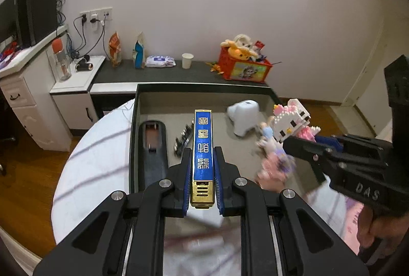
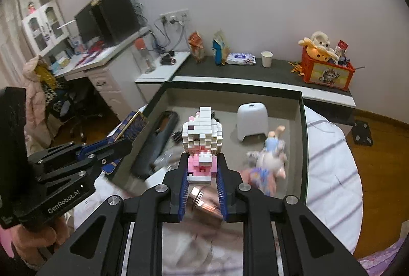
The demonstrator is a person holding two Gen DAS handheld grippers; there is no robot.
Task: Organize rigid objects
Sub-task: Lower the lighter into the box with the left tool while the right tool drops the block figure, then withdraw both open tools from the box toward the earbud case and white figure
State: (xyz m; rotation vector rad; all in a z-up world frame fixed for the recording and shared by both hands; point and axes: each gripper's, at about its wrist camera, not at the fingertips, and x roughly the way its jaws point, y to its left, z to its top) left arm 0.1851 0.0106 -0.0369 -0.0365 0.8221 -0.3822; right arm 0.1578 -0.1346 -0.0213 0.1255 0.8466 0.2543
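Two grabs going | left gripper (image 1: 203, 173) jaws clamped on slim blue-and-gold rigid box (image 1: 203, 148), stiff, hold mid-length | right gripper (image 2: 202, 171) jaws pinching pink-white brick-built cat figure (image 2: 202, 138) by its base, probably fragile, go gentle | both above the dark-rimmed tray (image 2: 303, 122)

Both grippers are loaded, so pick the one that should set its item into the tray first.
Right. The right gripper holds the brick cat figure over the tray; the left gripper holds its blue box nearer the tray's front edge.
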